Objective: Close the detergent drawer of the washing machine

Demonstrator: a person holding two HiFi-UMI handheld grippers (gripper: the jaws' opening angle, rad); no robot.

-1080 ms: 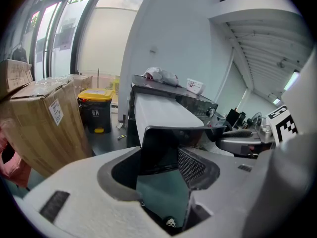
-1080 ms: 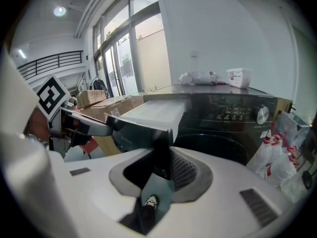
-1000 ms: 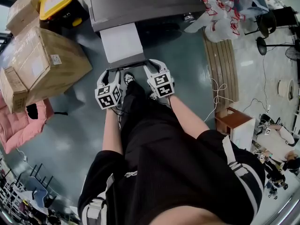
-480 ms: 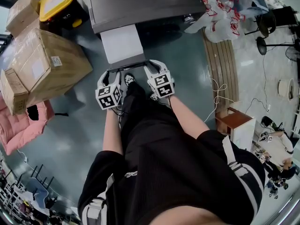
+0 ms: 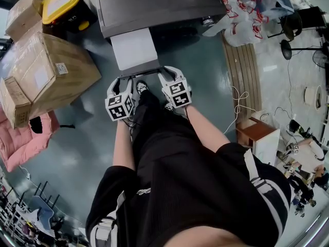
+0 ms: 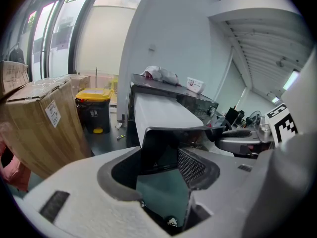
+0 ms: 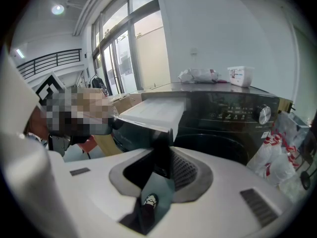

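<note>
The dark washing machine (image 5: 154, 4) stands at the top of the head view. Its white detergent drawer (image 5: 133, 46) is pulled far out toward me and ends in a dark front panel (image 5: 139, 72). My left gripper (image 5: 122, 81) is open at the panel's left end, and that panel (image 6: 163, 143) fills the wide gap ahead of its jaws (image 6: 161, 157). My right gripper (image 5: 172, 72) is at the right end. There the panel's edge (image 7: 161, 148) runs down between the pads, and the gripper (image 7: 163, 165) is shut on it.
Large cardboard boxes (image 5: 49, 71) and a yellow-lidded bin (image 5: 61, 1) stand left of the machine, with a pink cushion (image 5: 20, 138) nearer me. Plastic bags (image 5: 241, 19) and a wooden pallet (image 5: 244, 71) lie to the right. My legs are directly below the drawer.
</note>
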